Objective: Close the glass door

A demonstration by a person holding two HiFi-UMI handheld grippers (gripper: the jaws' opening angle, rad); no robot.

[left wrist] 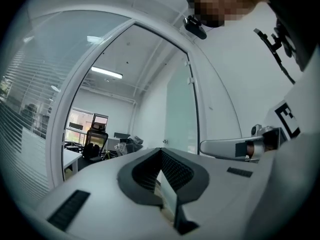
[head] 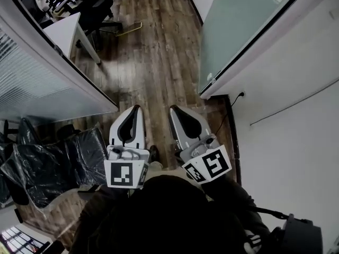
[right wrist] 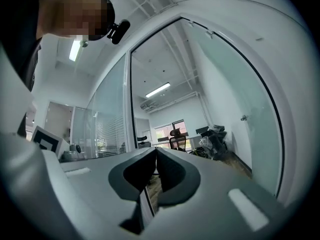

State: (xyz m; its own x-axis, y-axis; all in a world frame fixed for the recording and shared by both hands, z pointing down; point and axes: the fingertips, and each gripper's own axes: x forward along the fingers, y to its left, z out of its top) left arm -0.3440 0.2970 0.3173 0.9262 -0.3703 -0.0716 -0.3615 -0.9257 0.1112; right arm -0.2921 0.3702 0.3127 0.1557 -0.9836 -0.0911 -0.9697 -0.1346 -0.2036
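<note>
The frosted glass door stands swung open on the right, ahead of me, its near edge by the white wall. It also shows as a pale green pane, glass door and glass door, with a small metal fitting on it. My left gripper and right gripper are held side by side, pointing level through the doorway. Both are short of the door and touch nothing. The left gripper has its jaws together and empty. So has the right gripper.
A glass partition with blinds runs along the left. Beyond it stand a white desk and black office chairs. Plastic-wrapped chairs sit at my left. A wall socket with a cable is low on the right. Wood floor stretches ahead.
</note>
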